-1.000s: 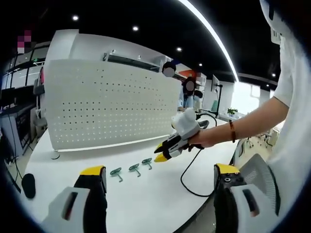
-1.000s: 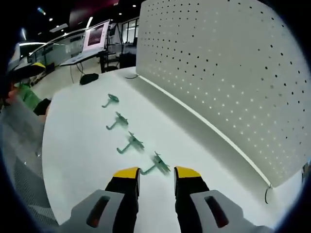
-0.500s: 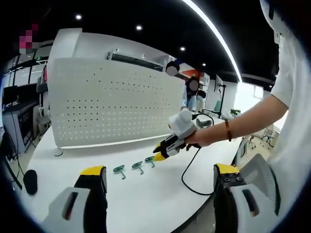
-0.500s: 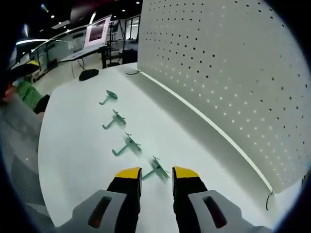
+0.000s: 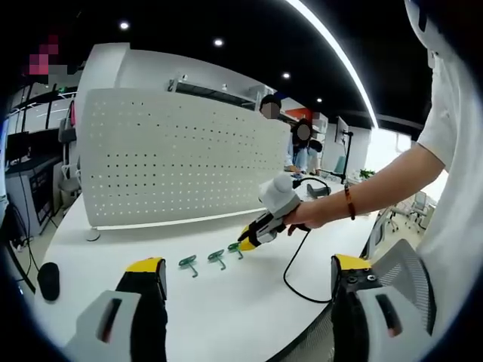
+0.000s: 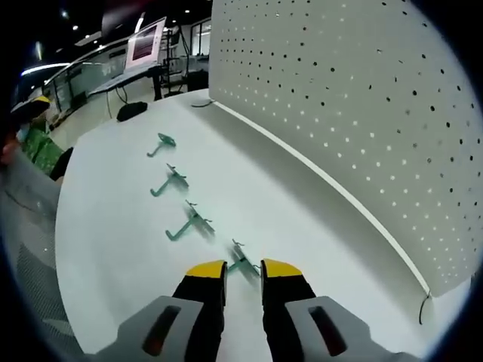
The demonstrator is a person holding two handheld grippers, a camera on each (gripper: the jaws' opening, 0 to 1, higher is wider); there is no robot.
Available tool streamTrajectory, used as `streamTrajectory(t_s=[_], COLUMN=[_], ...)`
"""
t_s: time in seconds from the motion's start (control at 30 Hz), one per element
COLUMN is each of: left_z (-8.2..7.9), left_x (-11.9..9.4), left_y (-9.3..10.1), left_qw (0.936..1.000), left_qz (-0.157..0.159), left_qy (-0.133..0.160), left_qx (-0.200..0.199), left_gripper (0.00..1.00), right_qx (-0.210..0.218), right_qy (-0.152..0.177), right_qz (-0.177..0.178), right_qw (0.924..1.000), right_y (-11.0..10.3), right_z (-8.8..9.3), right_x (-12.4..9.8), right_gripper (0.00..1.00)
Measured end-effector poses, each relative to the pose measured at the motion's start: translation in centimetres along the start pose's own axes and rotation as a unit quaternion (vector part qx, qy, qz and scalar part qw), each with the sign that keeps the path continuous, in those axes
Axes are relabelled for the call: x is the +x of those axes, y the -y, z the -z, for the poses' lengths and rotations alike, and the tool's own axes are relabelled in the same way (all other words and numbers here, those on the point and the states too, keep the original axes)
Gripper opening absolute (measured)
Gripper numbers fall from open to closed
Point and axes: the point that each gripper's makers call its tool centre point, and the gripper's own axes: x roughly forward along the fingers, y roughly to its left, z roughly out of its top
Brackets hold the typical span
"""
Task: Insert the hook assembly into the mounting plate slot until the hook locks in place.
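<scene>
Hook of green metal (image 6: 243, 263), nearest of four lying in a row on the white bench (image 6: 113, 226), sits between the right gripper's (image 6: 243, 270) yellow-tipped fingers (image 6: 207, 270), narrowly parted, not clamped. White perforated mounting plate (image 6: 362, 98) stands beside. Left gripper (image 5: 245, 268) hangs wide open.

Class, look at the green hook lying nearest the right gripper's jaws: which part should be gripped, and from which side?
Grip the nearest green hook across its straight shank, probably from above, along the right gripper's present line. It lies flat on the white table, so only its upper faces are open, and its wider mounting end should stay free for the pegboard.
</scene>
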Motion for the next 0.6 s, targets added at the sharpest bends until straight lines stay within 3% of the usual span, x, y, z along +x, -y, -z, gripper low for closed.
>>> streamTrajectory(t_s=[0.6], left_z=[0.06], left_x=[0.25], left_y=[0.20], left_qw=[1.0000], left_qz=[0.005], left_qy=[-0.003], left_qx=[-0.001], left_gripper=[0.91], right_qx=[-0.013], right_qy=[-0.016], right_qz=[0.000], right_qw=[0.9998], right_y=[-0.46], right_z=[0.04], right_x=[-0.16], right_gripper=[0.01])
